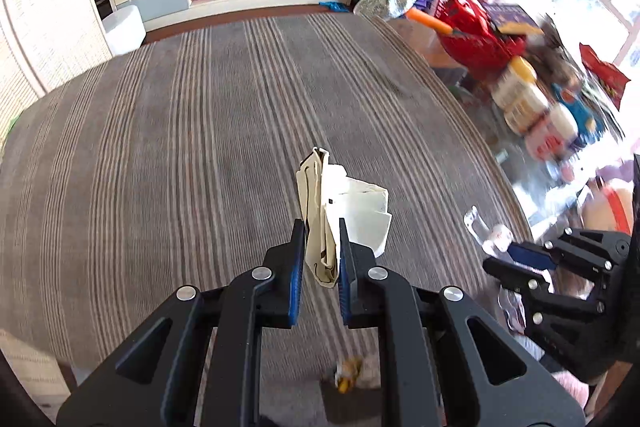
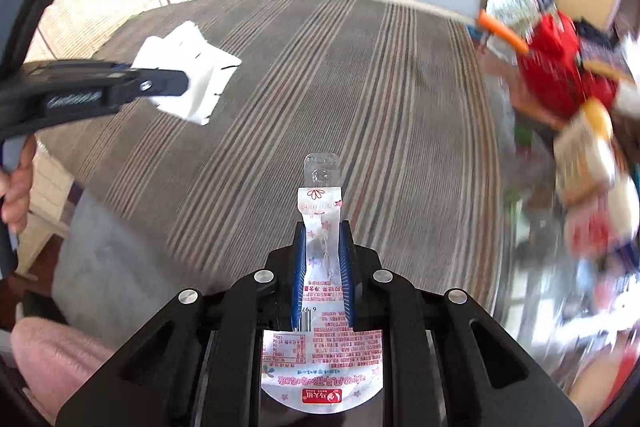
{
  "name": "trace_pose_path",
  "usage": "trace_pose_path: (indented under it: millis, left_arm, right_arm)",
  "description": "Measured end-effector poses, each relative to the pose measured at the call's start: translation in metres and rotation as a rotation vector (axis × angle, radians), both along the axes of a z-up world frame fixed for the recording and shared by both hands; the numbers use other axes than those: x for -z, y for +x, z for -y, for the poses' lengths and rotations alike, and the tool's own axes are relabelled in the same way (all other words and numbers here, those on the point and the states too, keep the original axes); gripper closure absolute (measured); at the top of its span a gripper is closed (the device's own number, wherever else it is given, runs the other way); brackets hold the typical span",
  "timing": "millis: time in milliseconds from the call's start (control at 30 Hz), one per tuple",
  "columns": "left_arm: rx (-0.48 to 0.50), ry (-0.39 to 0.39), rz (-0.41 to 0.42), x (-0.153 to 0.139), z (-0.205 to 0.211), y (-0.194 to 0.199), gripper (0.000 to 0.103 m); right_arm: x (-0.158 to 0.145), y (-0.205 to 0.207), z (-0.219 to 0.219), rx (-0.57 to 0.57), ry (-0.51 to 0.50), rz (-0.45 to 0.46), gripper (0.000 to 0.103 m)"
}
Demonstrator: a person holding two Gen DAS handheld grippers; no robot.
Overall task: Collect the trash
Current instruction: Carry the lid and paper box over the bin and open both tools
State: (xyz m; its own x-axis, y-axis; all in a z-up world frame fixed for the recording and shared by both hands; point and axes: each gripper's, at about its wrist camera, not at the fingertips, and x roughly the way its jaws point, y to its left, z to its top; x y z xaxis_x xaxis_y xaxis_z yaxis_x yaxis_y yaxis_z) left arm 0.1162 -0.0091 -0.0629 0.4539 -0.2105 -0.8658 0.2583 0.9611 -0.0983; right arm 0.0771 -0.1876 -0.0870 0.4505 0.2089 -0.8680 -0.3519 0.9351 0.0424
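Two pieces of trash are held clear above the striped rug [image 1: 180,131]: the left tongs [image 1: 320,255] pinch folded paper [image 1: 344,211], the right tongs [image 2: 323,259] clamp a printed plastic wrapper [image 2: 322,343], probably for carrying to a bin.

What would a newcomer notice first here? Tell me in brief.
First, the left tongs clamped on a folded cream and white paper scrap above the striped carpet. Next, the right tongs pinching a clear printed wrapper. Then the red bag amid blurred clutter at the right.
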Motion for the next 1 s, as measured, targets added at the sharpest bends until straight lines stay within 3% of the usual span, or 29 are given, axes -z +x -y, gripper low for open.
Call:
trace_pose_path:
  millis: [200,433,767,1000]
  left_arm:
    - [-0.019,-0.065,-0.02,0.011,-0.015,-0.098,0.09]
    - [-0.025,-0.086,-0.046,0.04,-0.011,-0.161,0.09]
    - [-0.032,-0.035,-0.182,0.142,0.005,-0.175,0.089]
    - [-0.008,-0.039,-0.262,0.195,0.018,-0.164,0.089]
  right_arm:
    - [0.011,-0.079,0.001,0.043,0.031,-0.02,0.086]
    - [0.035,-0.128,0.002,0.066,0.086,-0.044,0.086]
    - [0.12,-0.124,0.01,0.13,0.149,-0.17,0.086]
    - [0.154,-0.109,0.017,0.21,0.237,-0.194,0.086]
